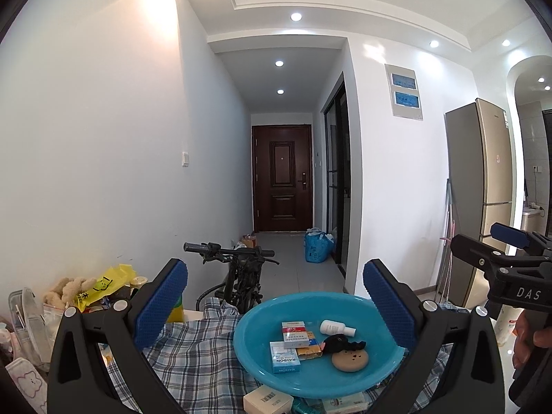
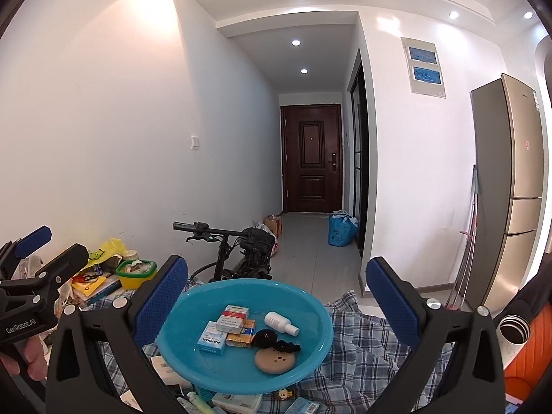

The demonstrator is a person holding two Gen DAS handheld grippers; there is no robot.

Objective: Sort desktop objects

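A blue plastic basin (image 1: 241,341) (image 2: 172,314) rests on a plaid cloth (image 1: 193,355) (image 2: 362,341) and holds several small items. Among them are a RAISON box (image 1: 284,357) (image 2: 214,338), a white bottle (image 1: 336,327) (image 2: 281,322), a black hair tie (image 1: 341,341) (image 2: 276,341) and a tan round pad (image 1: 349,360) (image 2: 274,360). My left gripper (image 1: 275,269) (image 2: 51,246) is open, raised in front of the basin and holding nothing. My right gripper (image 2: 276,264) (image 1: 490,241) is also open and bare, its fingers framing the basin.
Small boxes (image 1: 267,400) (image 2: 238,402) lie under the basin's near edge. Clutter fills the left: a yellow bag (image 1: 103,284), a plush toy (image 1: 65,289), a green-rimmed tub (image 2: 136,272). A scooter (image 1: 241,269) stands behind. A flask (image 2: 514,331) is at the right.
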